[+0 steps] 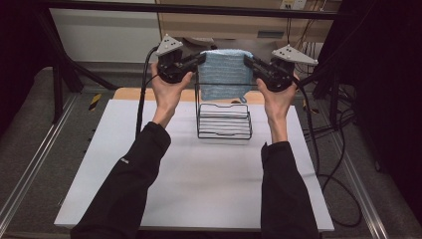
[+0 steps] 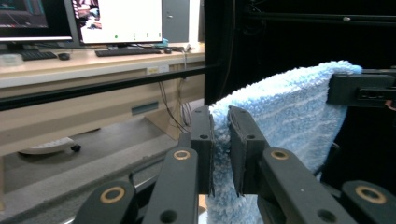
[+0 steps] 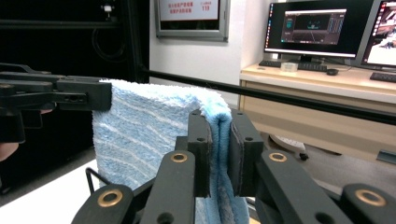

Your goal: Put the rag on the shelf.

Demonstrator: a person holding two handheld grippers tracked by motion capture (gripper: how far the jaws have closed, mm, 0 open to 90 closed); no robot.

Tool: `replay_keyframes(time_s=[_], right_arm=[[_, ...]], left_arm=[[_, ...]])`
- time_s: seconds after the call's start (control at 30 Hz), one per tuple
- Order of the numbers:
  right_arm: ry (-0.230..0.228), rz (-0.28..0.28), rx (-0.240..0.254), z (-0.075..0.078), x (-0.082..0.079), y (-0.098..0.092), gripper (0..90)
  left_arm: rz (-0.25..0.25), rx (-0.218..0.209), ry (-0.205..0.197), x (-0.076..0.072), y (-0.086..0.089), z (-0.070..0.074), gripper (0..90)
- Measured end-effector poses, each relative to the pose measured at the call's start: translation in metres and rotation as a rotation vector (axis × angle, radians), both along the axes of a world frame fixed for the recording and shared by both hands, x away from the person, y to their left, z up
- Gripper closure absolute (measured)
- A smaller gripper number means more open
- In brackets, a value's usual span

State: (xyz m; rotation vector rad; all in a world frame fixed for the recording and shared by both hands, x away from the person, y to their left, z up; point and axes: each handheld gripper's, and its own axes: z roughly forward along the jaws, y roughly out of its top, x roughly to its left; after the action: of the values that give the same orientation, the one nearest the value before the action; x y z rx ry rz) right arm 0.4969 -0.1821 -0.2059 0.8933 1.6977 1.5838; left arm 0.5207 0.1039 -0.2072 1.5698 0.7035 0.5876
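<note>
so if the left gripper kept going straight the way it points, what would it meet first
Probably the right gripper: the left gripper, shut on the blue towel, points along the towel's top edge toward it. Depth is hard to judge.

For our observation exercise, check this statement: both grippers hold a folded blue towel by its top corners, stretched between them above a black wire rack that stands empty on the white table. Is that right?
Not quite. The wire rack is not empty: the high view shows a stack of white flat items inside it. The rest stands: the left gripper and right gripper each clamp a top corner of the blue towel, stretched between them above the rack on the white table.
</note>
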Motion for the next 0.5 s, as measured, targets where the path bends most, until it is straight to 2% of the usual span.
replay_keyframes(time_s=[0.3, 0.5], right_arm=[[0.023, 0.024, -0.033, -0.012, -0.011, -0.006, 80.7], [0.031, 0.051, -0.044, -0.015, -0.021, -0.010, 80.4]], left_arm=[[-0.051, 0.027, 0.012, -0.011, 0.002, -0.013, 80.2], [-0.082, 0.056, -0.009, -0.022, 0.004, -0.013, 80.0]])
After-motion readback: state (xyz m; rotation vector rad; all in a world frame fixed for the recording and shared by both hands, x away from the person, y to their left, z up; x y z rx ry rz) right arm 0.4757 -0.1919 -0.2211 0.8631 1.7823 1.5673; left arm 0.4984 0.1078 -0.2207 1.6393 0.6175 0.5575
